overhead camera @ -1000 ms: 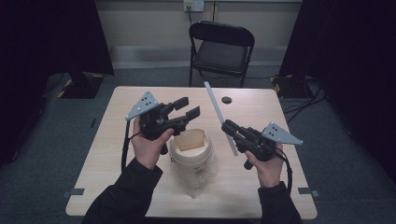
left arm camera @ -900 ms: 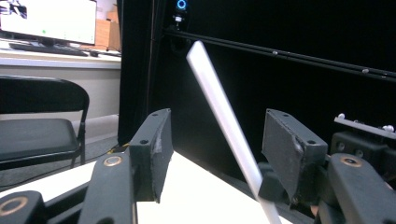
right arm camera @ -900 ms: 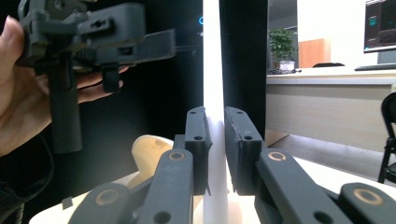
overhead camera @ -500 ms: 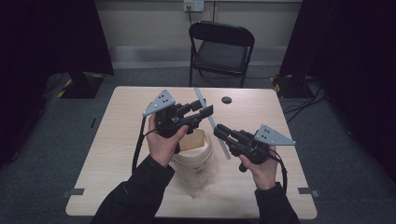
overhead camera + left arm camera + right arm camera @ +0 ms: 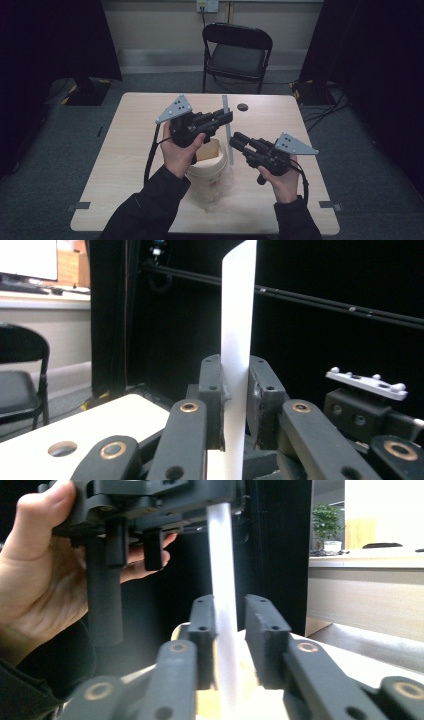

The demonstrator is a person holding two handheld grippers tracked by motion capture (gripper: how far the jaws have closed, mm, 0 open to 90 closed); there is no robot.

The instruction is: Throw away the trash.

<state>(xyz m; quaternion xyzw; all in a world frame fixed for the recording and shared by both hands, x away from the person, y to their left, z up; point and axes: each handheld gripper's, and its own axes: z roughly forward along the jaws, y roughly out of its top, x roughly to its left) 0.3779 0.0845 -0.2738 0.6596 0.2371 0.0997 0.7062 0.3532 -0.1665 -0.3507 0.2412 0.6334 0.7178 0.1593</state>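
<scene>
Strip: the long thin white plastic strip stands upright over the round cream plastic bucket in the middle of the pale wooden table.
Left gripper: its jaws have just closed on the strip and pinch it near its upper part.
Right gripper: its jaws have just been opening; they flank the strip lower down, a gap on one side.
Risk, slip: a one-handed pinch could let the flexible strip twist or slide.
Risk, snag: its lower end could catch the bucket rim.
Risk, collision: the grippers sit close together.

White strip, upright, above tub
</scene>
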